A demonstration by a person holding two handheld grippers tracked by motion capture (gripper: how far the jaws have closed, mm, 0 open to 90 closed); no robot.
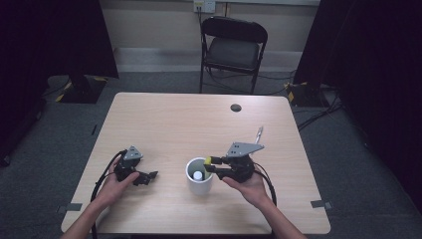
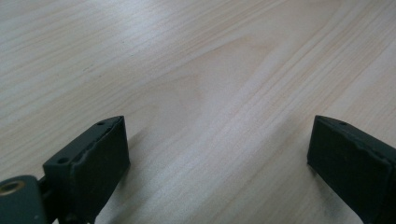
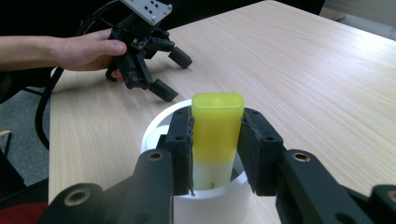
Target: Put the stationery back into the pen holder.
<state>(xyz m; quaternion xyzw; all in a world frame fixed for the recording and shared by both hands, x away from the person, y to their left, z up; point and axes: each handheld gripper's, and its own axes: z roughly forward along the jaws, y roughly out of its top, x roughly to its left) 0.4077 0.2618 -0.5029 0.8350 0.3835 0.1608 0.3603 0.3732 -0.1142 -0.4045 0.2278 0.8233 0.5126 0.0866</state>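
Yellow-capped marker [image 3: 217, 133] clamped in your right hand-held gripper [image 3: 216, 154], long axis level, tip over white cup [image 1: 199, 185] rim; left hand-held gripper [image 1: 145, 177] open, farther from cup.

**Open tabletop ahead of both grippers, one cup in the way**

Directly under the right gripper [image 1: 213, 165]: a white cylindrical cup [image 1: 199, 185], its rim just below the jaws, which clamp a yellow-capped pale marker [image 3: 217, 133] over the opening. Inside the cup, another white-capped item [image 1: 198, 175], taking part of the room there. Beyond the cup, toward the left gripper [image 1: 148, 177]: a strip of bare light wooden table [image 1: 174, 124], wide enough to pass. Between the left gripper's widely parted jaws and ahead of them: nothing but tabletop. Far off, past the right gripper: a small dark round hole [image 1: 236, 107] and a thin grey pen-like object [image 1: 259, 133], well apart from either hand.
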